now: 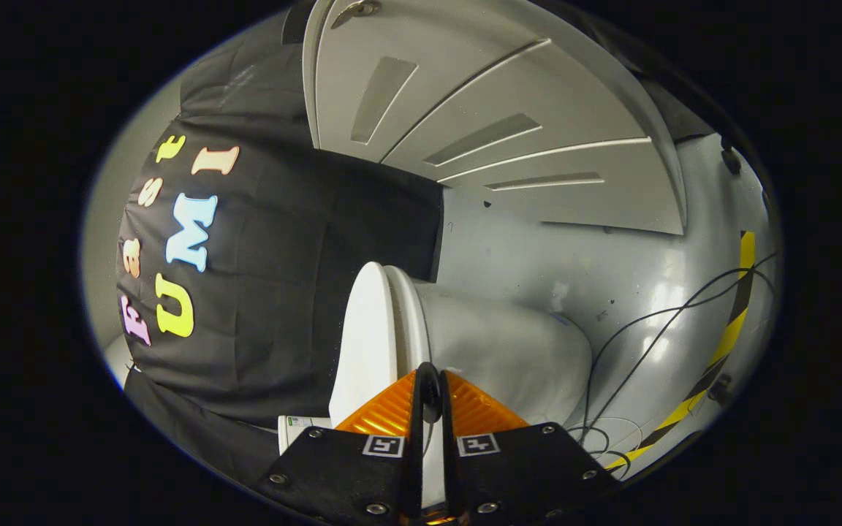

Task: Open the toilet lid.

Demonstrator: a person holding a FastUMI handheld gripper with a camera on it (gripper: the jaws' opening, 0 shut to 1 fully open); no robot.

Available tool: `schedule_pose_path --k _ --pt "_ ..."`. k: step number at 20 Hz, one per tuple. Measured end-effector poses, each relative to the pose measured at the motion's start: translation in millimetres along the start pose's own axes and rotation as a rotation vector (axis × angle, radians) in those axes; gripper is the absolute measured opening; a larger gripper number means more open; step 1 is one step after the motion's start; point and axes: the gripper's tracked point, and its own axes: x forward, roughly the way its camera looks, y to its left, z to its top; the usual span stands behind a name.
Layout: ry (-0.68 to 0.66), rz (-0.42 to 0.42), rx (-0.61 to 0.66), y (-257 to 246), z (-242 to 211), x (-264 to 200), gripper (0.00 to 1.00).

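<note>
The view is rolled on its side, so the toilet [494, 351] appears tipped, its bowl swelling to the right just beyond the fingers. The lid [366, 336] shows as a pale rounded slab edge-on at the left of the bowl, with the seat [410, 321] pressed against its right face; lid and seat lie flat together against the bowl's rim, so the lid is down. The gripper [428, 394] points straight at the seam where the lid and seat meet the bowl. Its fingers [384, 413] are drawn together until only a thin dark slit is left between them, with the tips right at the lid's edge; whether they pinch that edge or merely touch it cannot be told. Left of the lid hangs the black cloth wall [282, 292]. Beyond the bowl lies grey floor [574, 263], crossed on the right by thin black cables [647, 329] and a yellow-and-black striped tape [728, 336]. Farther off stands a pale door [465, 109] with raised ribs.
</note>
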Motion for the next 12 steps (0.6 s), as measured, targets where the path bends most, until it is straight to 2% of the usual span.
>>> schedule_pose_path --k 4,10,12 --pt "0.005 -0.006 0.029 2 1 -2 0.01" --pt "0.053 -0.04 0.009 7 0 -4 0.0" --pt "0.051 -0.028 0.01 16 1 -9 0.0"
